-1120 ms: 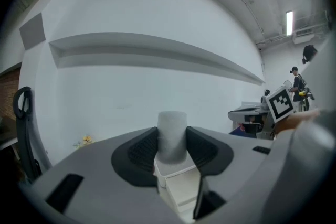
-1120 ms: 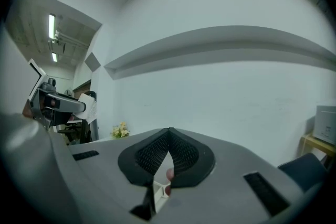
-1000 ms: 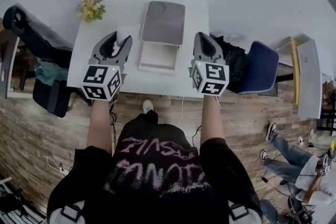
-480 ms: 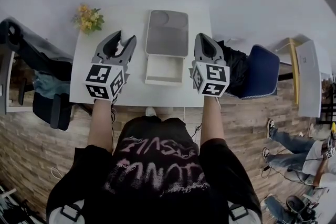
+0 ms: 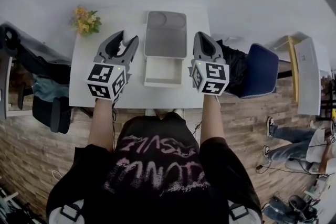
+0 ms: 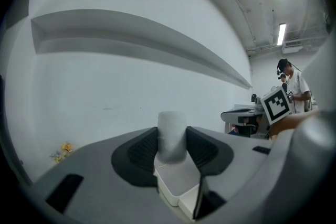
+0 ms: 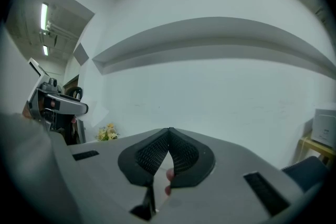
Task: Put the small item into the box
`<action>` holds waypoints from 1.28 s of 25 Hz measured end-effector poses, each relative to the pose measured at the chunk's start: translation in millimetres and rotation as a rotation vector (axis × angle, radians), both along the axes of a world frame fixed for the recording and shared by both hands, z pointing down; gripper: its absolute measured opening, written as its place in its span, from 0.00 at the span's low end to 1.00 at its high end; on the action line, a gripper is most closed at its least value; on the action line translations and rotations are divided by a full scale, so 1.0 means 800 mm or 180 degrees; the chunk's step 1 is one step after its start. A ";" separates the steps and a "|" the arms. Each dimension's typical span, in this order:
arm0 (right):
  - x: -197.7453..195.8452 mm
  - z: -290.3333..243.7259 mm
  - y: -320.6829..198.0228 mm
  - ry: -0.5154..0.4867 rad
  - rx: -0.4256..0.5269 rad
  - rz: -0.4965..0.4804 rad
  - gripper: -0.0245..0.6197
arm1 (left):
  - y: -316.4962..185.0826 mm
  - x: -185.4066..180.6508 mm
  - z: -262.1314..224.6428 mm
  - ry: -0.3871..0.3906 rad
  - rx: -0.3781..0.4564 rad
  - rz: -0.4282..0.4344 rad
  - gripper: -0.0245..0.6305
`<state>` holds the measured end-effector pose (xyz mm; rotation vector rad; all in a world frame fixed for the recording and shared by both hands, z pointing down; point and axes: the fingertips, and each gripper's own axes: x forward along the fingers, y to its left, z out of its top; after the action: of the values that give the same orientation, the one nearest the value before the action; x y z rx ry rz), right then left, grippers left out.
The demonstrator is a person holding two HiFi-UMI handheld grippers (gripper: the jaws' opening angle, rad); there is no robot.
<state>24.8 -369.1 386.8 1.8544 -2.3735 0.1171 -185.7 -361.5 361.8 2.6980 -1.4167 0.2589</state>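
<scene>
The person wore a black short-sleeved T-shirt (image 5: 157, 165) with scratchy pinkish-white lettering printed across the chest, and pale grey shoulder straps (image 5: 67, 211) with black buckles. The left gripper (image 5: 127, 38) and the right gripper (image 5: 203, 36) both had smooth grey moulded shells, with black ribbed pads (image 6: 140, 150) lining the inside of the jaws. Behind each sat a white cube (image 5: 105, 81) bearing black-and-white square markers, with a small green light at its upper edge
</scene>
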 end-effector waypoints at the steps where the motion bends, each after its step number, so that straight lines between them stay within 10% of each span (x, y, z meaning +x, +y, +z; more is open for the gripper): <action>1: 0.000 0.000 -0.002 -0.0011 -0.0003 -0.0008 0.05 | 0.000 0.002 0.001 -0.0005 -0.0003 0.0001 0.30; 32: 0.036 0.019 -0.031 -0.0240 -0.0093 -0.0253 0.06 | 0.015 0.085 0.113 -0.0363 -0.0689 0.0164 0.30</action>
<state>53.7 -393.6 402.1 1.7702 -2.4776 0.2164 -117.7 -349.1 452.0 2.5808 -1.2648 0.5445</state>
